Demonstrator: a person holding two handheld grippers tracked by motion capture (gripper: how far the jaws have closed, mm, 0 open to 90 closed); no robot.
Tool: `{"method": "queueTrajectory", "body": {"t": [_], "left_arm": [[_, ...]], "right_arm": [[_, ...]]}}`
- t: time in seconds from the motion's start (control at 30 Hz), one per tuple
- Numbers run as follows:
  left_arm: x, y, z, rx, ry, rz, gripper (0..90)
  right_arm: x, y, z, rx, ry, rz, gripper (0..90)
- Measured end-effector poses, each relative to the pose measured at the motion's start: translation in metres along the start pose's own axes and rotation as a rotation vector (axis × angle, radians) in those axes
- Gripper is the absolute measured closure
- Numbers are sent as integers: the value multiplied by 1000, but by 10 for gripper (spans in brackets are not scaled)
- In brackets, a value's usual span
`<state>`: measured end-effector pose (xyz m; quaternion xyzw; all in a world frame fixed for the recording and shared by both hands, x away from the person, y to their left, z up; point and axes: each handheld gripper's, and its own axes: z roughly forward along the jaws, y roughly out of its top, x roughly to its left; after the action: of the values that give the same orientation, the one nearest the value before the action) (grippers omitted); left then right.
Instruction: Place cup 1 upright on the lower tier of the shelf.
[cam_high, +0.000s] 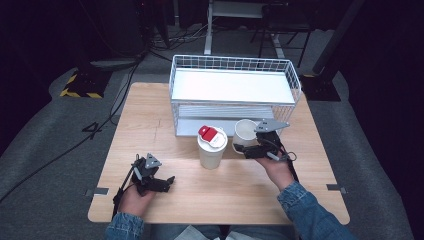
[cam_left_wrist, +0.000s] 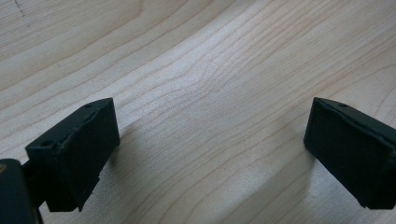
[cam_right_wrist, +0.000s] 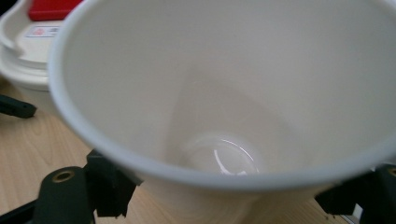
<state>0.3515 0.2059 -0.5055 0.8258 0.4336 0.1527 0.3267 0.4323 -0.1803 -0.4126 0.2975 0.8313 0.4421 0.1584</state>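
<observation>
White paper cup (cam_high: 245, 132), open and empty, sits right of centre in the high view, just in front of the wire basket (cam_high: 295, 80) and close beside the taller lidded cup (cam_high: 212, 148). The right gripper (cam_high: 248, 149) is clenched on it: in the right gripper view the cup (cam_right_wrist: 233, 93) takes up most of the frame, rim toward the camera, with one black jaw at the lower left and the other at the lower right, both against its wall. Glossy bottom visible inside, nothing in it.

Lidded cup: white body, white lid with a red tab (cam_high: 208, 132) (the red patch also shows at the upper left of the right gripper view (cam_right_wrist: 51, 8)). It stands upright on the wooden table (cam_high: 150, 115), at the middle of the frame; whether the two cups touch I cannot tell.

Left gripper (cam_high: 162, 184) is at the lower left of the high view, low over the table edge nearest the person, well apart from both cups. Its jaws stand released, spread wide in the left gripper view, with bare wood grain (cam_left_wrist: 210, 116) between them.

Basket: white wire, two-tiered, at the upper centre of the table, a white tray forming its upper shelf. Blue denim sleeves (cam_high: 305, 207) enter from the bottom edge.
</observation>
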Motion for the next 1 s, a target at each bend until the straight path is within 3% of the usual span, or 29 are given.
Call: {"method": "queueTrajectory", "body": {"t": [0.27, 0.53, 0.77, 1.0], "left_arm": [[0, 0, 0, 0, 0, 0, 39], [0, 0, 0, 0, 0, 1, 39], [0, 0, 0, 0, 0, 1, 39], [0, 0, 0, 0, -1, 2, 39]], "right_arm": [[-12, 5, 9, 6, -50, 17, 225], [-26, 15, 29, 32, -81, 24, 225], [-34, 17, 42, 22, -110, 32, 225], [-42, 12, 54, -2, -139, 70, 225]]}}
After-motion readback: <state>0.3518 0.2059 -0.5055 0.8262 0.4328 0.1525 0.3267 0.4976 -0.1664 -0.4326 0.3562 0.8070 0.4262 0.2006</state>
